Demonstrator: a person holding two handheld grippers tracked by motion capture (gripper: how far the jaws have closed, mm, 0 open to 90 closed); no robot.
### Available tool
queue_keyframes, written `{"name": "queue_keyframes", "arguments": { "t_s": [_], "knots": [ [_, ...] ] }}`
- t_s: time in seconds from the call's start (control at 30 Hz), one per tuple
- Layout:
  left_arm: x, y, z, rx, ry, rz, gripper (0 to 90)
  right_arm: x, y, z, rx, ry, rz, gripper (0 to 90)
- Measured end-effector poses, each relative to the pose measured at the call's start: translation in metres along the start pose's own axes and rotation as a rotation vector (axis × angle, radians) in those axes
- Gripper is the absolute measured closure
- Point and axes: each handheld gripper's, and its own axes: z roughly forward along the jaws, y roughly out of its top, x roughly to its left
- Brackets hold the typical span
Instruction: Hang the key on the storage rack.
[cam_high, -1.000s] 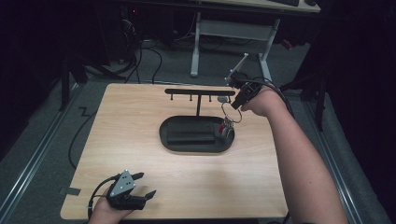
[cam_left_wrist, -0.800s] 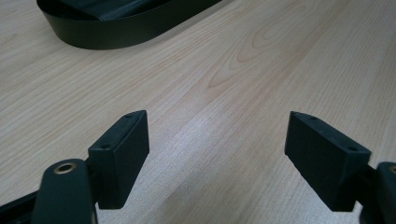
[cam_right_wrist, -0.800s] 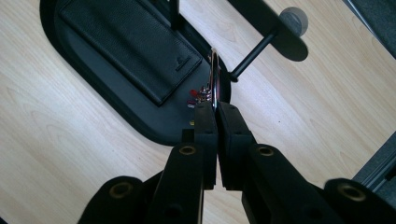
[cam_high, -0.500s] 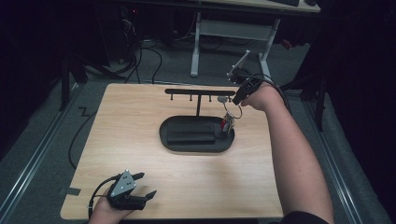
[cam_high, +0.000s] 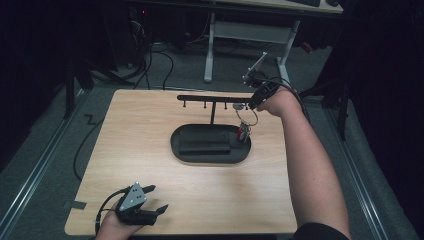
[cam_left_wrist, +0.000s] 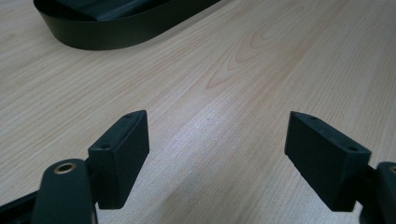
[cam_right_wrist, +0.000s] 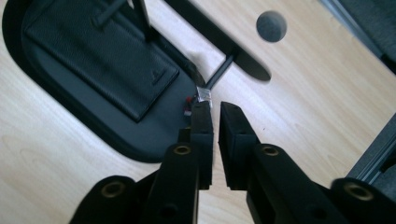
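Wooden table (cam_high: 150, 150): keyring (cam_high: 244, 122) (blurred) hangs below right gripper (cam_high: 256, 102).

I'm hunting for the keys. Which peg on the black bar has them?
The rightmost peg: the keys dangle under it on a ring, above the black base. The other pegs are bare.

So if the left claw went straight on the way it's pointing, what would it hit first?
Probably the black oval tray. The left claw sits open and low over bare wooden table, and the tray's wall is the first thing ahead, slightly left of its line, so it might just pass by.
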Motion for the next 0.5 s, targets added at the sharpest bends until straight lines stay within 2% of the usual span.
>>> {"name": "queue_keyframes", "arguments": {
  "t_s": [0.2, 0.4, 0.5],
  "knots": [
    [0.001, 0.0, 0.0, -0.003, 0.001, -0.001, 22.5, 0.004, -0.004, -0.005, -0.022, -0.009, -0.006, 77.2],
    [-0.001, 0.001, 0.0, 0.0, -0.004, 0.003, 22.5, 0.013, -0.014, -0.008, -0.038, -0.015, -0.01, 72.9],
    [-0.001, 0.001, 0.001, 0.0, -0.005, 0.006, 22.5, 0.019, -0.021, -0.008, -0.043, -0.01, -0.022, 67.8]
  ]
}}
